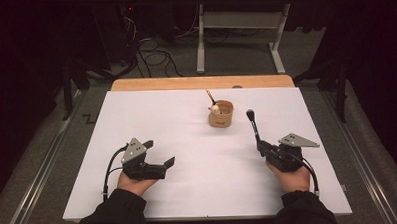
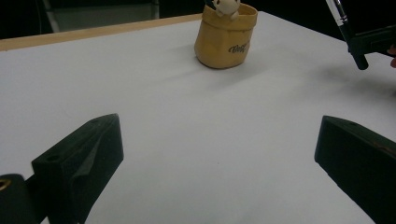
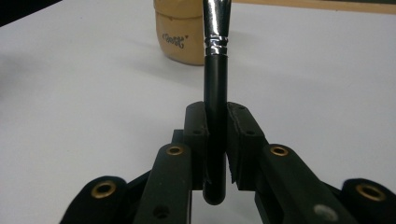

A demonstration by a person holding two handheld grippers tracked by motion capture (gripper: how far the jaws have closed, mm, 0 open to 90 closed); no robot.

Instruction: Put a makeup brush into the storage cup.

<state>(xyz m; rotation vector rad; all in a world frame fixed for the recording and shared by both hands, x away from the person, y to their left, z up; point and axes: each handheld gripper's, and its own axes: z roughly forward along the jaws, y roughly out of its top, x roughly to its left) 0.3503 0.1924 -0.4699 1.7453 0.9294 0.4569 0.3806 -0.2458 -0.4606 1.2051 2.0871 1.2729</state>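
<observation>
Right gripper (image 3: pixel 215 135) jaws clamp the brush (image 3: pixel 215 93) handle upright; left gripper (image 2: pixel 210 158) jaws apart, empty.

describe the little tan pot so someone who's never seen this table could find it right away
On the white sheet covering the table, look toward the far edge, a little right of centre. The tan pot stands there alone, ahead of the right gripper and its black brush, with dark lettering and a pale-headed stick inside.

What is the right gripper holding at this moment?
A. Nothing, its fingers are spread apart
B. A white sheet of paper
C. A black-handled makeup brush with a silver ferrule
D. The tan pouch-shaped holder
C: the right gripper has its fingers closed on the black-handled makeup brush with a silver ferrule, while the tan pouch-shaped holder stands apart on the table.
</observation>
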